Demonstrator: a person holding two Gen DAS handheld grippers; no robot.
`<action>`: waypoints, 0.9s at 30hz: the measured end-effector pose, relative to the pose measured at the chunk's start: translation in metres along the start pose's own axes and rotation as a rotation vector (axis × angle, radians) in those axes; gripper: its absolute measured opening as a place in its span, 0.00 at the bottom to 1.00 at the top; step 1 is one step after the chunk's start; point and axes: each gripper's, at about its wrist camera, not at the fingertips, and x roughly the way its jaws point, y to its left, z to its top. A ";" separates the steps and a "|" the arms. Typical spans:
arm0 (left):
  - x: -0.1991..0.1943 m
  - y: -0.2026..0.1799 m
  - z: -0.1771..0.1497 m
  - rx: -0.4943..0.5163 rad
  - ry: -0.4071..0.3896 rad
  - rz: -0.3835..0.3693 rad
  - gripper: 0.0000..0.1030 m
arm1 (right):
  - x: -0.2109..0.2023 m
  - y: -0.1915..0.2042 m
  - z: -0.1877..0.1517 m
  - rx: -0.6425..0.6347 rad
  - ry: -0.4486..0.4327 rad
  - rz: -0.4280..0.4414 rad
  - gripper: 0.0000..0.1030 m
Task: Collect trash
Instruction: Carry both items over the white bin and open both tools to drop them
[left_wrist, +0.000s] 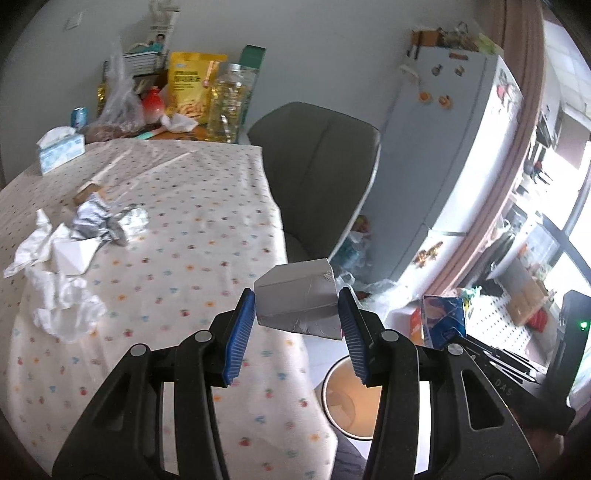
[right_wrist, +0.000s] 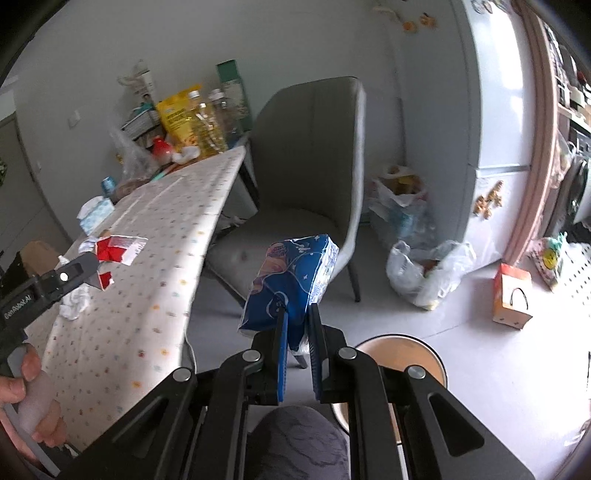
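Observation:
My left gripper (left_wrist: 297, 306) is shut on a flattened carton (left_wrist: 295, 299), silver on the side facing the camera, held past the table's right edge. In the right wrist view the same carton (right_wrist: 120, 247) shows red and silver in the left gripper (right_wrist: 99, 267). My right gripper (right_wrist: 298, 314) is shut on a crumpled blue snack bag (right_wrist: 291, 277), which also shows at the right of the left wrist view (left_wrist: 443, 317). A round trash bin (left_wrist: 327, 391) with a tan inside stands on the floor below both grippers, its rim (right_wrist: 399, 338) just right of the right gripper. Crumpled tissues (left_wrist: 55, 280) and a foil wrapper (left_wrist: 99, 221) lie on the table.
The table (left_wrist: 184, 206) has a dotted cloth, with a tissue box (left_wrist: 61, 149), bottles and packets at its far end. A grey chair (right_wrist: 306, 166) stands beside the table. Plastic bags (right_wrist: 424, 273), an orange box (right_wrist: 511, 299) and a fridge (right_wrist: 491, 110) are to the right.

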 end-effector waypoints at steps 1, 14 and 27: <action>0.002 -0.004 0.000 0.006 0.004 -0.001 0.45 | 0.001 -0.006 -0.001 0.009 0.001 -0.006 0.11; 0.029 -0.049 -0.005 0.093 0.072 -0.033 0.45 | 0.029 -0.071 -0.022 0.115 0.043 -0.077 0.40; 0.066 -0.108 -0.018 0.188 0.159 -0.111 0.45 | 0.009 -0.118 -0.037 0.203 0.008 -0.131 0.60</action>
